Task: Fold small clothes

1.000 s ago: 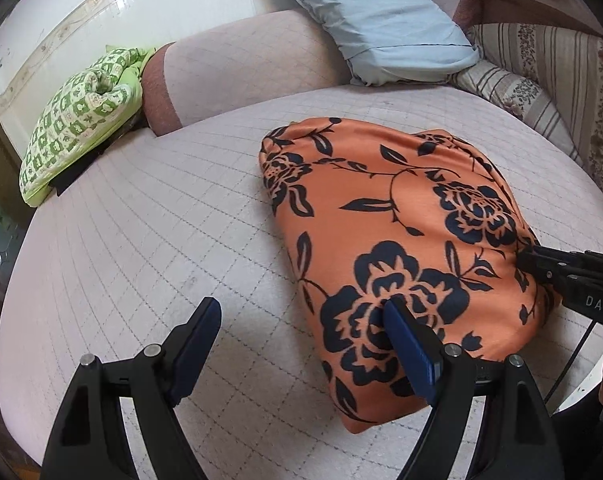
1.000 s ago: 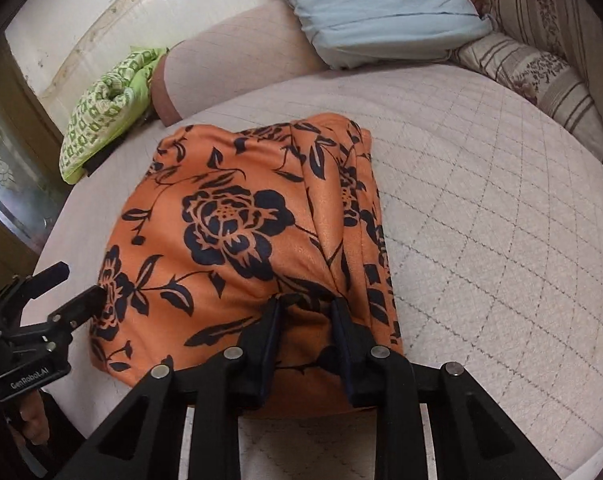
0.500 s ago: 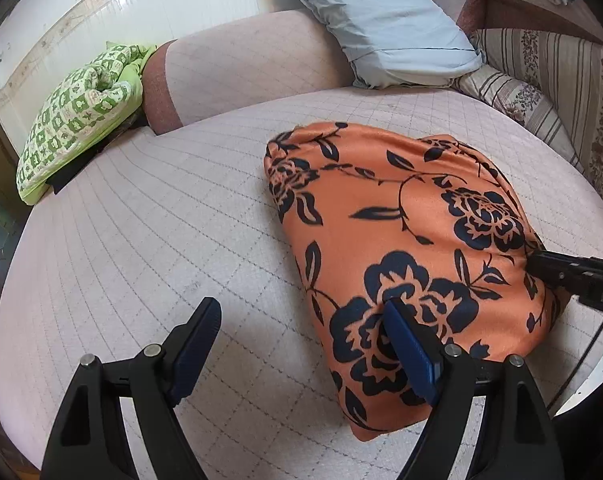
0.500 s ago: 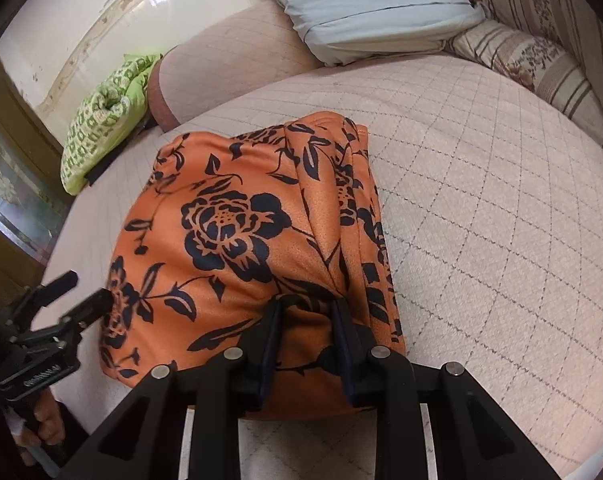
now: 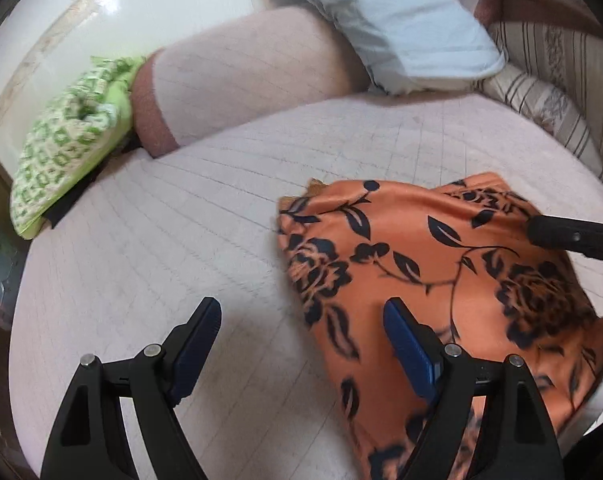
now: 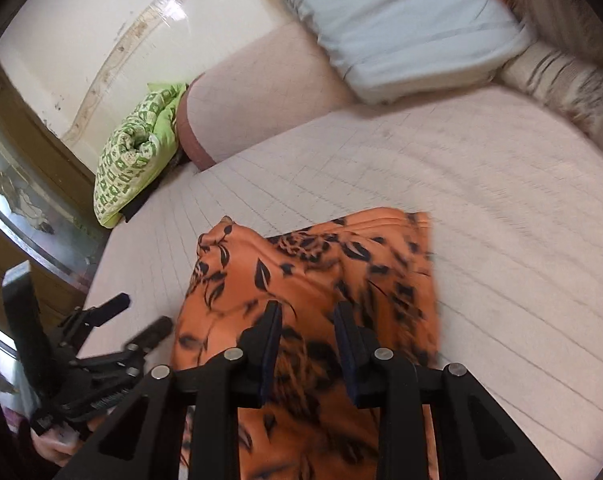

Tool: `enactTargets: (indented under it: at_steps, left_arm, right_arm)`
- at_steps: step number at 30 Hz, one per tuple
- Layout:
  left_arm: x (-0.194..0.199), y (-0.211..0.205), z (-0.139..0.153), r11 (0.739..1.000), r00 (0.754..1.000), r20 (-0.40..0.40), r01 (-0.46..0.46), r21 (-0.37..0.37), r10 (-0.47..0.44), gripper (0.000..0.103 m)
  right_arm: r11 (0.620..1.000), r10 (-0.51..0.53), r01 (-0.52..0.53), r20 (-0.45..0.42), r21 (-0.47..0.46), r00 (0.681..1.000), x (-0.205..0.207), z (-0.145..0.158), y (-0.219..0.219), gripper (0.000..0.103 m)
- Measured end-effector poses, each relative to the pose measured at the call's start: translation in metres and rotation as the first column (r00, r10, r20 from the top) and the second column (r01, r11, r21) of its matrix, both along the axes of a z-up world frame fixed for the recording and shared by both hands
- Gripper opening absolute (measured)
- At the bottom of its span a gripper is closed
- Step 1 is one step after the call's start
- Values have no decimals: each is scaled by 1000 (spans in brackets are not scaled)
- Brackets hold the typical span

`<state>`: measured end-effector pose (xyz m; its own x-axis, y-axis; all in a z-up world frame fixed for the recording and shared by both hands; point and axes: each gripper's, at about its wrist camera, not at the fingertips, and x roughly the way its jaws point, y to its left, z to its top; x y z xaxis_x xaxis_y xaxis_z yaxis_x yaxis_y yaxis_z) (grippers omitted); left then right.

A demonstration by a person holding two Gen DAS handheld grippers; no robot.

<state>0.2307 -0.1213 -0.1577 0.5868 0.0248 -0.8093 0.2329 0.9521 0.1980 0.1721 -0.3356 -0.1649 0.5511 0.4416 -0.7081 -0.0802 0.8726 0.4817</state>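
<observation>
An orange garment with black flowers [image 5: 441, 264] lies on the quilted pink bed cover [image 5: 161, 240], near its front edge. My right gripper [image 6: 309, 308] is shut on a bunched fold at the near end of the garment [image 6: 301, 264]. Its black tip [image 5: 541, 230] comes in from the right in the left wrist view. My left gripper [image 5: 301, 306] hangs open over the bed at the garment's left edge, its right finger above the cloth and nothing between its pads. It shows at the lower left of the right wrist view [image 6: 141, 314].
A green patterned cushion [image 5: 69, 148] lies at the far left by a pink bolster [image 5: 241, 92]. A pale blue pillow [image 5: 401, 28] and a striped cushion [image 5: 541, 100] line the back right. A hand [image 6: 49, 448] holds the left gripper's handle.
The garment has been drawn back toward the bed's front edge in the right gripper's hold. The left gripper has shifted sideways, still open, so the cloth sits further right in its view.
</observation>
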Motion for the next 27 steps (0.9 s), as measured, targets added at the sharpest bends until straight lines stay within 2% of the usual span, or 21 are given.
enactTargets:
  at_steps: [3,7,13,16,17,20,23,27]
  left_arm:
    - [16,-9,-17,1000,999,-34,6,27,-5,84]
    - [23,-13,-35,999,998,-57,2,44,1,84]
    - [13,-10,-18,999,998,-62,-22,26,24,84]
    - [-10,-3,-4,999,998,-56,-24,-37,22,84]
    - [-18,-1,-1,998,998,-58,-20,-59,17,84]
    - [-37,4,4,992,996,-88,-21,-126,10,84]
    - [-49,12,5,976,988,-150,-48,-212,16,84]
    - [-62,21,2,953,981,-195,-78,-292,21,84]
  right_arm:
    - [1000,22,-21,-52,11,998,23,-20,7,30]
    - [999,2,8,-190,52,982,48,-59,-1,28]
    - [986,14,16,-180,169,984,41,-57,-18,30]
    - [986,-3,24,-125,164,992,25,-40,-29,33]
    - [986,-12,29,-107,162,994,20,-36,-32,37]
    - [981,-56,70,-80,183,995,2,-26,-51,67]
    - [969,-110,124,-77,214,991,-12,-22,-75,66]
    - [953,-129,159,-128,258,983,-24,-29,-100,66]
